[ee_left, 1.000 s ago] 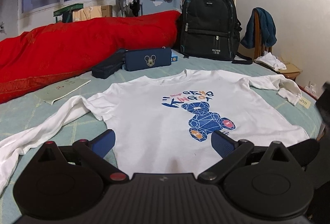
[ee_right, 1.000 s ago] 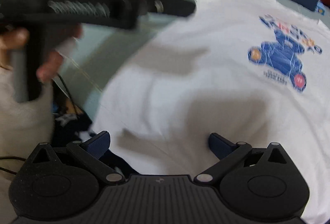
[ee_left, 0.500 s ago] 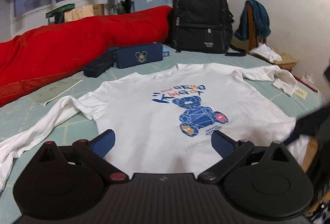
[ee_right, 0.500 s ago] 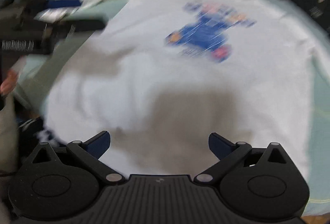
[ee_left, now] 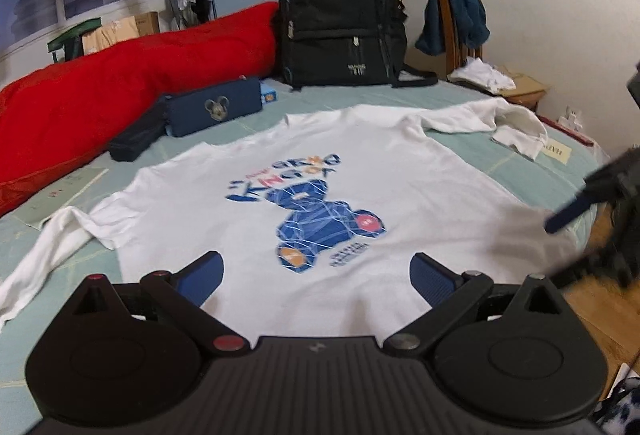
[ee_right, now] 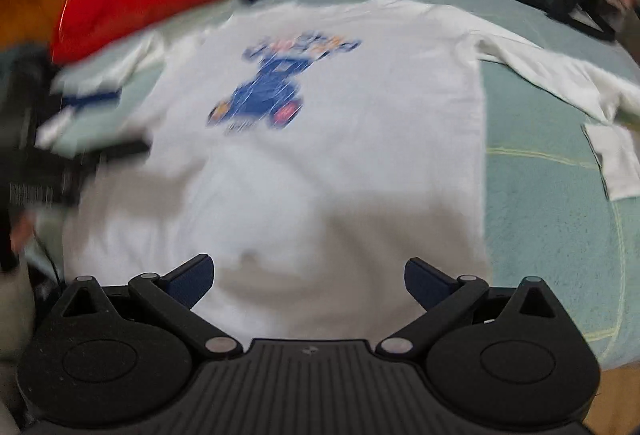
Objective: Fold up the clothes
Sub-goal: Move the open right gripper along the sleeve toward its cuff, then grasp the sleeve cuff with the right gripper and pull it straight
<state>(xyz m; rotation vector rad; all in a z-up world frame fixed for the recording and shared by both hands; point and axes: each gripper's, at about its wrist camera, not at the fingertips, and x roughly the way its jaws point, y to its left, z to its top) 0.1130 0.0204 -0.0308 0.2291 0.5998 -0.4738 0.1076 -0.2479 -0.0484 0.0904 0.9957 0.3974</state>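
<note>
Shirt (ee_left: 360, 171), white with a blue bear print, lies flat and face up on the bed (ee_left: 516, 159), sleeves spread to both sides, presumably laid out so folding can start from the hem. Left tool (ee_left: 316, 271) sits at lower centre of its frame, jaws wide apart and empty, above the hem. Right tool (ee_right: 308, 275) is equally spread and empty. Left view alone shows the backpack (ee_left: 340, 15) sharply; the blurred right view reveals the whole right sleeve (ee_right: 560, 75).
</note>
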